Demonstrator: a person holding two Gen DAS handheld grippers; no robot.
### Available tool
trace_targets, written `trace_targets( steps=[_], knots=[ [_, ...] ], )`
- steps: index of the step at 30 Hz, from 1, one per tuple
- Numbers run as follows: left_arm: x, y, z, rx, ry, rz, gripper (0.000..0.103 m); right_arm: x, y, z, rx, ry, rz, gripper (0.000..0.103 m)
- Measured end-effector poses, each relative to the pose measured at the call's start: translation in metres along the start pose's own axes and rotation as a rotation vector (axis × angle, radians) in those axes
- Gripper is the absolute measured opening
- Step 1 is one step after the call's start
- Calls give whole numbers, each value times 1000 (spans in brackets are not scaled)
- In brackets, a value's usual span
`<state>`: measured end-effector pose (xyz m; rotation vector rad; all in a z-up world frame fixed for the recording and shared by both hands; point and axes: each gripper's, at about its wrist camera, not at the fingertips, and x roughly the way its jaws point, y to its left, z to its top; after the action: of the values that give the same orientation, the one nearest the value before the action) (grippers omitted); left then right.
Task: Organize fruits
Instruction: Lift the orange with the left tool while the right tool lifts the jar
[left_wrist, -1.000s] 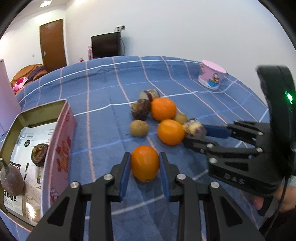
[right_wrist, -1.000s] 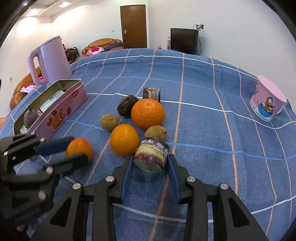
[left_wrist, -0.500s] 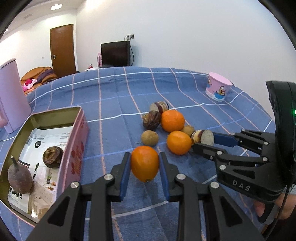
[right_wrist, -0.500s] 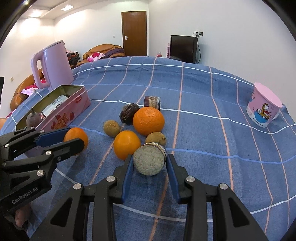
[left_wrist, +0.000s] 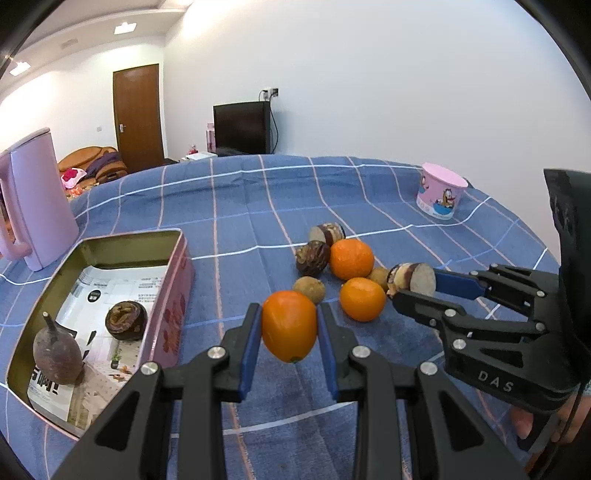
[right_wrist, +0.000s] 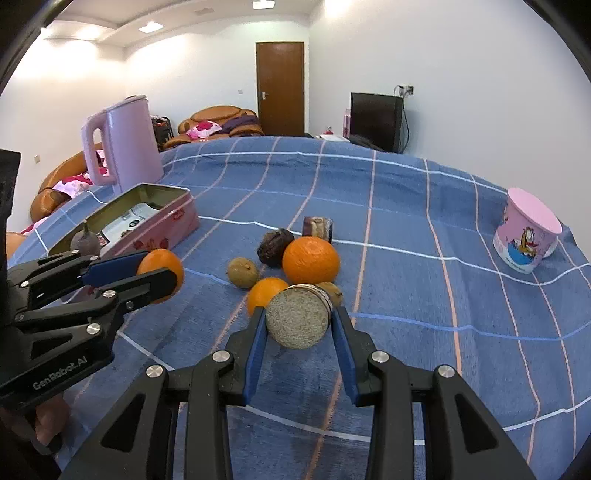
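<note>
Orange fruit (left_wrist: 289, 325) sits clamped in our left gripper (left_wrist: 288, 332); our right gripper (right_wrist: 299, 334) pinches a cut fruit chunk (right_wrist: 297, 318), whose grainy face only that camera shows.

On the table (left_wrist: 258, 192) we find the tin (left_wrist: 173, 280) near the left edge, with the kettle (left_wrist: 33, 199) behind it. In the tin lie two fruits (left_wrist: 126, 320), one nearer us, one further in. The fruit heap (left_wrist: 347, 258) sits mid-table, right of the tin. The cup (left_wrist: 439, 195) stands toward the far right edge, well apart from the heap. Our left gripper (left_wrist: 290, 326) holds an orange (left_wrist: 289, 325) just before the heap; our right gripper (right_wrist: 299, 325) holds a cut fruit piece (right_wrist: 297, 319) at the heap's right side.
</note>
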<state>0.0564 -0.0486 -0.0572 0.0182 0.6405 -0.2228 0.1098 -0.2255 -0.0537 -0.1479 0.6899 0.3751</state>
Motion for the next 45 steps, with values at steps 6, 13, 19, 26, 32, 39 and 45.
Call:
trace_targets(
  steps=[6, 13, 19, 26, 32, 39, 45],
  knots=[
    [-3, 1, 0, -11, -18, 4, 31, -7, 3, -1, -11, -39, 4, 37],
    [-9, 2, 0, -17, -48, 19, 31, -15, 4, -1, -19, -75, 8, 37],
    [-13, 2, -1, -16, -67, 30, 31, -18, 4, -2, -17, -96, 13, 37],
    [-18, 1, -2, -14, -96, 45, 31, -26, 4, -3, -16, -134, 14, 37],
    [-22, 1, -3, -17, -115, 54, 31, -32, 3, -5, -11, -166, 14, 37],
    [-26, 1, -4, -17, -139, 69, 31, -37, 4, -5, -9, -194, 11, 37],
    [-30, 1, -5, -12, -165, 81, 31, -42, 4, -7, -15, -221, 6, 37]
  ],
)
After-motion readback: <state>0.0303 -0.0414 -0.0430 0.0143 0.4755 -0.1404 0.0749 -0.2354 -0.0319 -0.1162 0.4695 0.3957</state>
